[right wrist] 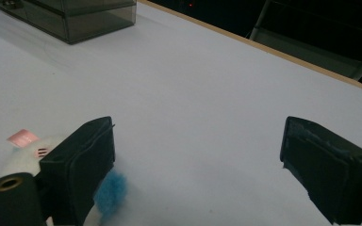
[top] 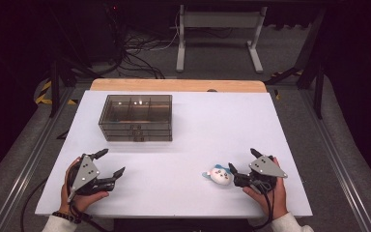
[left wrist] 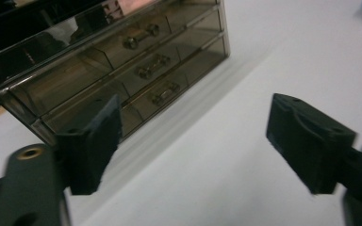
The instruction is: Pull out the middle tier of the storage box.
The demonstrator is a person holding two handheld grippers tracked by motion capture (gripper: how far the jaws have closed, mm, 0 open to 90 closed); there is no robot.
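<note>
Left gripper view: drawer handles on smoky drawer box (left wrist: 122, 61). Both grippers, left gripper (top: 110, 164) and right gripper (top: 242, 161), rest spread, empty; plush toy (top: 219, 175) beside right gripper.

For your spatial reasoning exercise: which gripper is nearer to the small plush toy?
Right. The right gripper sits just beside the plush toy, jaws open; the left gripper rests far across the table, nearer the drawer box.

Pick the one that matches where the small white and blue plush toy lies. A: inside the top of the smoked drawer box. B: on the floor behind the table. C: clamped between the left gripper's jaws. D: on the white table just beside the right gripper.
D: the plush toy lies on the white table next to the open right gripper, far from the drawer box.
</note>
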